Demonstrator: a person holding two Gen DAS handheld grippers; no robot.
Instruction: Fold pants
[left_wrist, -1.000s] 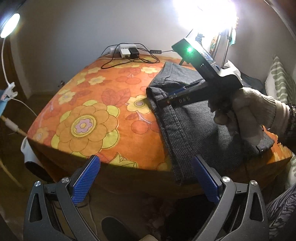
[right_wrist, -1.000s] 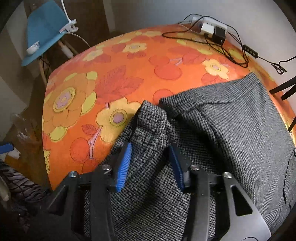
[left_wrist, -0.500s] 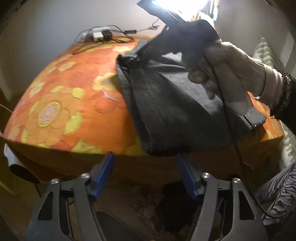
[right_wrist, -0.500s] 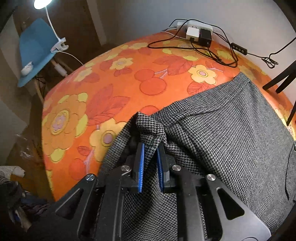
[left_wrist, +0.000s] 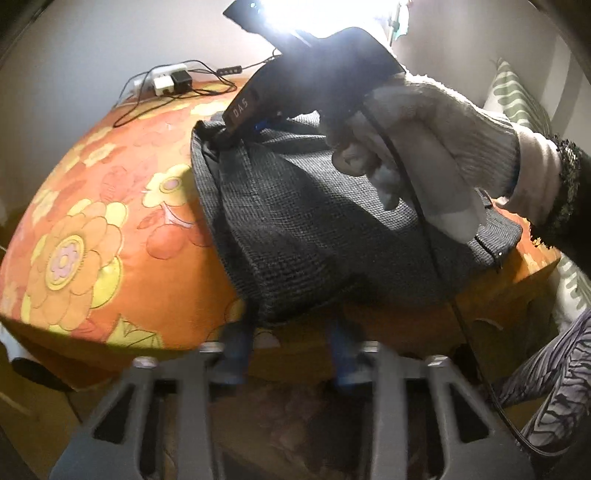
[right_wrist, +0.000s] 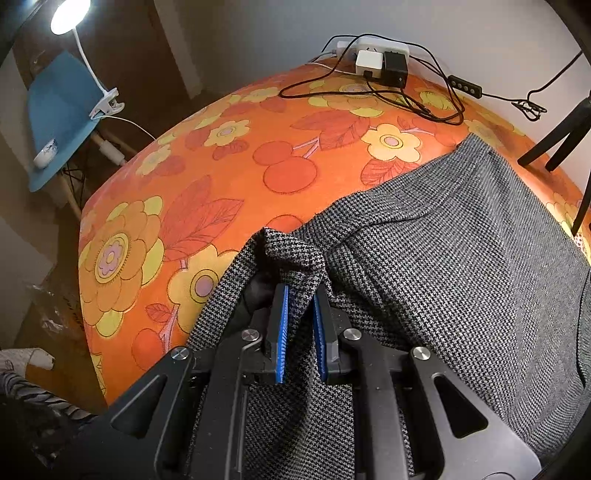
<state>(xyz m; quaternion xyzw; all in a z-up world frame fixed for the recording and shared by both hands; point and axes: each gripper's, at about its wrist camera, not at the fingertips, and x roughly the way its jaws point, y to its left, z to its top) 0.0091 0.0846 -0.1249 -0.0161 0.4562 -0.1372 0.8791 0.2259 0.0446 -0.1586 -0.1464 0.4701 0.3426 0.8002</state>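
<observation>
right gripper (right_wrist: 299, 325): clamped on pants (right_wrist: 461, 280) fold | left gripper (left_wrist: 288, 350): jaws apart, pants edge just ahead | surface (right_wrist: 258, 155): floral

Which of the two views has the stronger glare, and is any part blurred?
Left wrist view: a bright lamp blows out the top, and the left gripper is dark and motion-blurred. Right wrist view: even light, sharp weave on the pants; only a small lamp glares.

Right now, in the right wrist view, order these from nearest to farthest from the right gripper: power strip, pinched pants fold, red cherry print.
1. pants fold, between the right gripper fingers.
2. red cherry print, mid-table ahead.
3. power strip, far edge by the wall.
</observation>
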